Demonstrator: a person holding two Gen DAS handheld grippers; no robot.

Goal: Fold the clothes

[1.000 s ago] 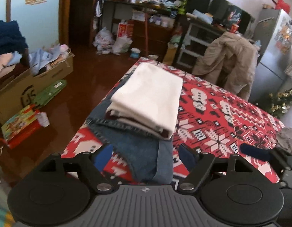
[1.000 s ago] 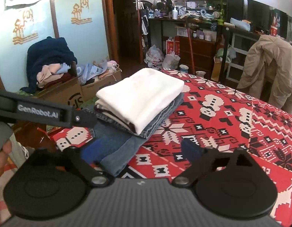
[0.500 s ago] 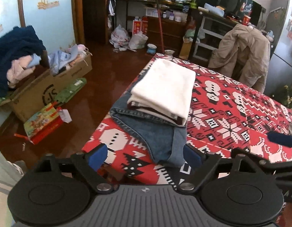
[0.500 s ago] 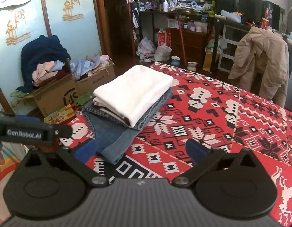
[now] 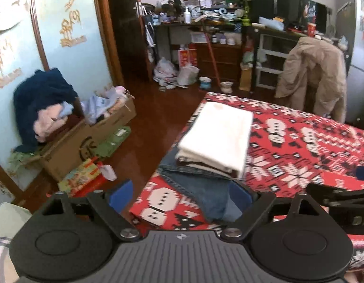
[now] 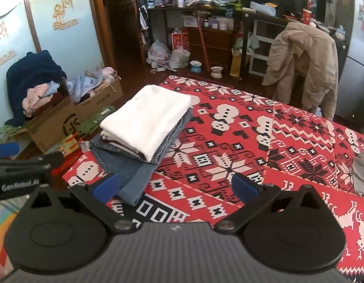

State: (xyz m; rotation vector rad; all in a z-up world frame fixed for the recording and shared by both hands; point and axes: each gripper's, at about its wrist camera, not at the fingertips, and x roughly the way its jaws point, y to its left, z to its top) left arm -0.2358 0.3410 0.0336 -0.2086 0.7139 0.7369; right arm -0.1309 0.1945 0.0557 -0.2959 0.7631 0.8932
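Observation:
A stack of folded clothes lies at the near left corner of the red patterned table (image 6: pixel 264 141): a white folded top (image 6: pixel 149 118) over a maroon-edged piece, on folded blue jeans (image 6: pixel 132 174). The stack shows in the left wrist view too, with the white top (image 5: pixel 217 139) and jeans (image 5: pixel 205 191). My left gripper (image 5: pixel 182 193) is open and empty, held back from the table's corner. My right gripper (image 6: pixel 175 186) is open and empty, above the table's near edge beside the jeans. A grey garment (image 6: pixel 361 167) lies crumpled at the table's right edge.
A cardboard box (image 6: pixel 61 120) of loose clothes with a dark blue garment (image 6: pixel 31 75) stands on the floor to the left. A chair with a beige coat (image 6: pixel 302 63) stands behind the table. Cluttered shelves and bags line the back wall.
Both grippers have pulled back and up from the stack, so it looks smaller and farther. Both stay open and empty. The stack has not moved.

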